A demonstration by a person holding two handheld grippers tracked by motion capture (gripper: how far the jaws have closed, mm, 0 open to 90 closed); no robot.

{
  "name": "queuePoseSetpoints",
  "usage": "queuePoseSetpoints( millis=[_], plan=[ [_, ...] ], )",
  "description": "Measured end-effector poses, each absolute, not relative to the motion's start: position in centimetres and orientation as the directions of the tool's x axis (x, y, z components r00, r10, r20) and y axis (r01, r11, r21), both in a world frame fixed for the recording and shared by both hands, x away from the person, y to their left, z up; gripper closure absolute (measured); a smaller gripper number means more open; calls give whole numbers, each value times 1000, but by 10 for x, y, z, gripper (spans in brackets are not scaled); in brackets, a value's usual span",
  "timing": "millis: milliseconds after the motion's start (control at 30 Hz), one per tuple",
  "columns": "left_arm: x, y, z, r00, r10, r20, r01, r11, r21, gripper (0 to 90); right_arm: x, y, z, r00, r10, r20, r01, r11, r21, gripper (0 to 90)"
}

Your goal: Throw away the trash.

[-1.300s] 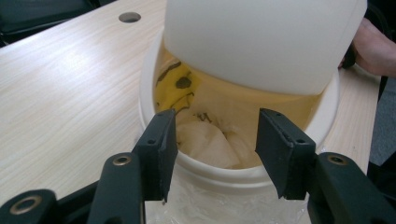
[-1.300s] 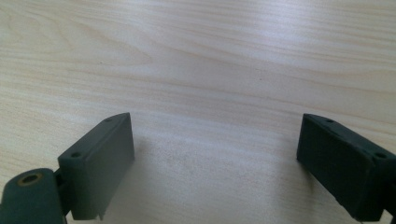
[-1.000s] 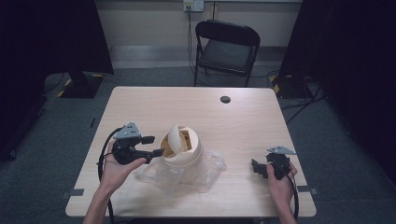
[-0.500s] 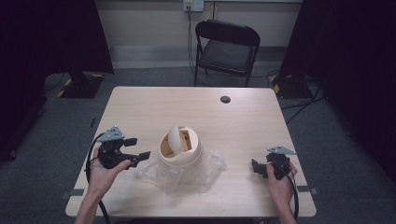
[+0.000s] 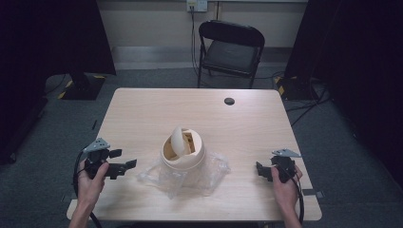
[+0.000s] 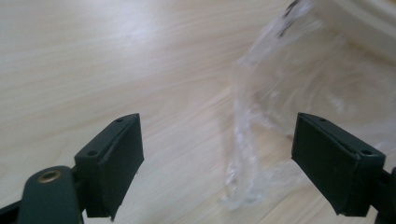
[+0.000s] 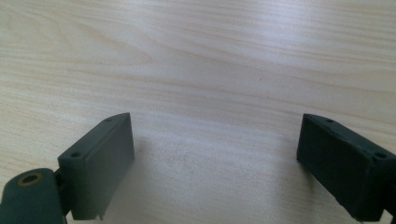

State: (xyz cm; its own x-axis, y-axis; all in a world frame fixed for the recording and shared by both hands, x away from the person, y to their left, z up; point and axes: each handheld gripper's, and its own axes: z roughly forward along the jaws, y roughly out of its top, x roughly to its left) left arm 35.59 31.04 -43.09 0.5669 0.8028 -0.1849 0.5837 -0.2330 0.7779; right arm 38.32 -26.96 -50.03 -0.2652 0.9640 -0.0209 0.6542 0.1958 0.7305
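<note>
Resting near table's point(image 5: 142, 109) left front edge, left gripper point(image 5: 130, 164) points at bag point(image 5: 157, 178); jaws wide, just been opening, nothing clamped; bag edge between them in left gripper view point(image 6: 243, 154), untouched. Tub point(image 5: 183, 154) stands on bag, mid-table toward front edge, lid point(image 5: 177, 140) tilted up. Right gripper point(image 5: 259, 170) near right front corner, jaws wide, empty, over bare wood.

Overhead light falls evenly on the pale surface point(image 5: 142, 114), while the room's edges in the high view sink into darkness. The plastic wrap point(image 6: 280, 93) at upper right blurs softly.
</note>
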Motion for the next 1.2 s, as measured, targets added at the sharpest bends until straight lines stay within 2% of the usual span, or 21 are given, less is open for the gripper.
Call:
queuePoseSetpoints(
  millis=[367,767,1200],
  plan=[
    [353,333,-467,491,857,-157,630,-224,743,165,383,-270,-500,-265,964,-21,654,196,730,103],
    [356,336,-493,415,904,-101,662,-224,715,165,383,-270,-500,-265,964,-21,654,196,730,103],
    [354,330,-502,386,922,-3,621,-257,740,150,383,-269,-500,-264,964,-21,654,195,731,103]
  ],
)
